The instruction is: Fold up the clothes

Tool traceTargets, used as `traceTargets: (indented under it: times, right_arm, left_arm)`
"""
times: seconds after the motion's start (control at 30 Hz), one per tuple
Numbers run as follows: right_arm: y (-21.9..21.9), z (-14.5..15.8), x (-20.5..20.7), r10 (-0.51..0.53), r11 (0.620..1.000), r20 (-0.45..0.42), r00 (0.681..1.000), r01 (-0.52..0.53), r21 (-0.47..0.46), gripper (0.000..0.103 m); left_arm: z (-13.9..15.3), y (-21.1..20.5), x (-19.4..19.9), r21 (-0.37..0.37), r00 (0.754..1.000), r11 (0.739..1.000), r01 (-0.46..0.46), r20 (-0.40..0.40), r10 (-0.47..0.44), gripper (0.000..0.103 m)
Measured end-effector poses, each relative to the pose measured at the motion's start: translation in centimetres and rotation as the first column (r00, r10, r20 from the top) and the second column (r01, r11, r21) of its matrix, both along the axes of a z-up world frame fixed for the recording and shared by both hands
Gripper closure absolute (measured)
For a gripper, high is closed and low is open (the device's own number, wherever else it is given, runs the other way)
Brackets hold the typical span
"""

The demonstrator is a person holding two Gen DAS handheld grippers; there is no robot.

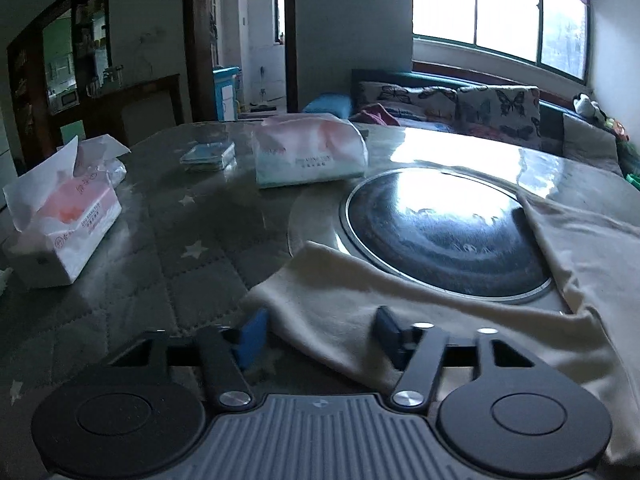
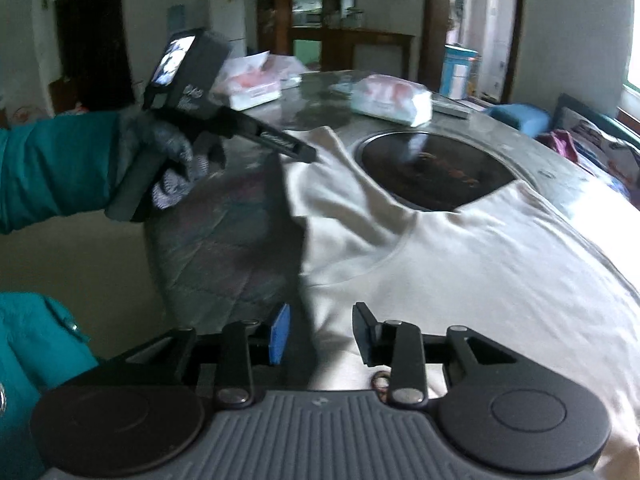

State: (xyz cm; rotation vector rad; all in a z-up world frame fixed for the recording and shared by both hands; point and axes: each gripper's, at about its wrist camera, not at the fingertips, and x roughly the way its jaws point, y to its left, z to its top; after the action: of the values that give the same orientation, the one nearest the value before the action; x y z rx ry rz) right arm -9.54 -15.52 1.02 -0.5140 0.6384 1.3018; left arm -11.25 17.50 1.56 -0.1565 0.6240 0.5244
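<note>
A cream T-shirt (image 1: 460, 320) lies spread on the round table (image 1: 192, 264), partly over a dark round inset. In the left wrist view one sleeve reaches toward me and its cloth lies between the fingers of my left gripper (image 1: 320, 336). The jaws stand apart and the pads do not press on it. In the right wrist view the T-shirt (image 2: 480, 264) fills the right side with its neckline in the middle. My right gripper (image 2: 322, 334) is open over the shirt's near left edge. The left gripper (image 2: 308, 154), held by a gloved hand (image 2: 176, 160), points at the sleeve tip.
A dark glass disc (image 1: 440, 232) is set in the table's middle. An opened tissue pack (image 1: 64, 224) sits at the left, another tissue pack (image 1: 312, 152) and a small flat box (image 1: 206, 156) behind. A sofa with butterfly cushions (image 1: 480, 108) stands under the window.
</note>
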Motion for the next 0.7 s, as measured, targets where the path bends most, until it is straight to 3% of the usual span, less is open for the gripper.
traceTargets:
  times: [0.13,0.17,0.3,0.43,0.53,0.7]
  right_arm:
    - [0.0,-0.7,0.3,-0.008,1.000,-0.033,0.999,0.007,-0.023,0.068]
    - [0.0,-1.0,0.2,0.003,1.000,-0.032,0.999,-0.004,-0.030,0.062]
    - [0.2,-0.8,-0.5,0.044,0.998,-0.009,0.999,-0.044,-0.033,0.060]
    - [0.0,-0.3,-0.1,0.014,1.000,-0.024,1.000,-0.014,0.004,0.061]
    - [0.3,-0.9,-0.1,0.021,0.999,-0.024,0.999,-0.022,-0.026,0.058]
    - [0.3,-0.6,-0.4,0.031,0.999,-0.036,0.999,-0.032,-0.010,0.056]
  left_arm:
    - [0.1,0.2,0.2,0.014,1.000,1.000,-0.020,0.006,0.020,0.077]
    - [0.1,0.2,0.2,0.024,1.000,0.999,-0.028,0.005,0.028,0.084]
    - [0.2,0.6,0.1,0.028,0.999,0.998,-0.053,0.004,0.053,0.086]
    - [0.5,0.7,-0.3,0.004,0.998,0.998,-0.055,0.012,0.055,0.081]
    - [0.8,0.6,-0.8,-0.009,0.997,0.997,-0.076,0.015,0.076,0.055]
    - [0.7,1.1,-1.0,-0.021,0.993,0.993,-0.118,0.009,0.118,0.049]
